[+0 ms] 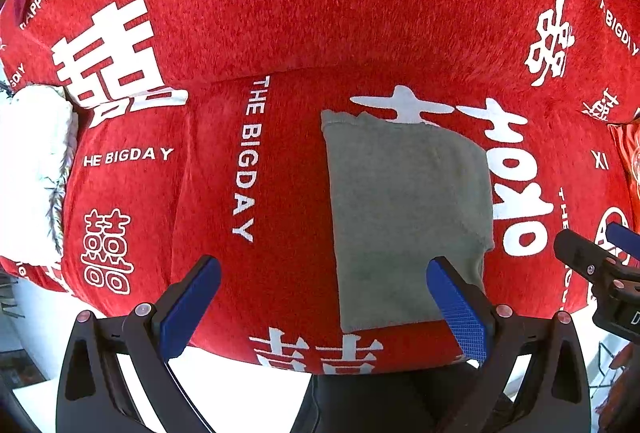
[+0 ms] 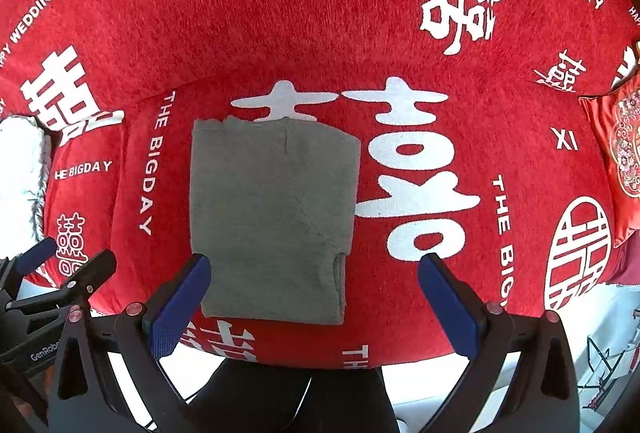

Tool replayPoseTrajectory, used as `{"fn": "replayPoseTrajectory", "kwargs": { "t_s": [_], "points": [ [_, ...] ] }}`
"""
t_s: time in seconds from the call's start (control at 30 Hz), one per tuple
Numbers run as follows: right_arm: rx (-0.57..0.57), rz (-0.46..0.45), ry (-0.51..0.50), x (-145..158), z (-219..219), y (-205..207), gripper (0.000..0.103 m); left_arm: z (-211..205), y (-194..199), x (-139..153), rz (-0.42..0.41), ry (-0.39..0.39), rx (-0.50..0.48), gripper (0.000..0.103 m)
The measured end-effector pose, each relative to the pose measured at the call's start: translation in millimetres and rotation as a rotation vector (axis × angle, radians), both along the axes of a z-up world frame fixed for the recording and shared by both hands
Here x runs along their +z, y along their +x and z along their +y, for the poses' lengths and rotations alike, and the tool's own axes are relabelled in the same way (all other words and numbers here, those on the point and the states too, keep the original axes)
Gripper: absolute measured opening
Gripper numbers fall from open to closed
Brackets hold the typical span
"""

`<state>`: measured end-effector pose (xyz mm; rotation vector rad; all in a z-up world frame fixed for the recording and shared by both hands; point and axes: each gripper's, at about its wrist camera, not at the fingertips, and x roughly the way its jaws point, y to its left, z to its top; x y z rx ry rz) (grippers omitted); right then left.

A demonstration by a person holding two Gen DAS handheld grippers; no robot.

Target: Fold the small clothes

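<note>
A small grey garment (image 1: 404,217) lies folded into a neat rectangle on the red seat cover (image 1: 280,193). My left gripper (image 1: 324,277) hovers above it, open, with nothing between its blue pads; its right fingertip (image 1: 444,273) overlaps the garment's lower right part in the picture. In the right wrist view the same grey garment (image 2: 272,217) sits left of centre. My right gripper (image 2: 314,269) hangs above it, jaws wide open and empty, the left pad (image 2: 196,273) over the garment's lower left corner.
The red cover with white lettering (image 2: 360,13) runs up the sofa back. A white fluffy item (image 1: 32,169) lies at the left, an embroidered red cushion (image 2: 620,157) at the right. The seat's front edge and a pale floor (image 2: 420,377) lie below.
</note>
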<state>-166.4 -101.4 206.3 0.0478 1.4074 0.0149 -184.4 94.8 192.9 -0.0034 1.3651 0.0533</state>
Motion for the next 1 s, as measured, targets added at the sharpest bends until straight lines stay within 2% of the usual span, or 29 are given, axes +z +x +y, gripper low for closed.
{"fn": "replayPoseTrajectory", "kwargs": {
  "t_s": [1.0],
  "points": [
    [0.006,0.006,0.001,1.0,0.5,2.8,0.103,-4.1,0.4,1.6,-0.001,0.013,-0.011,0.103]
  ]
}}
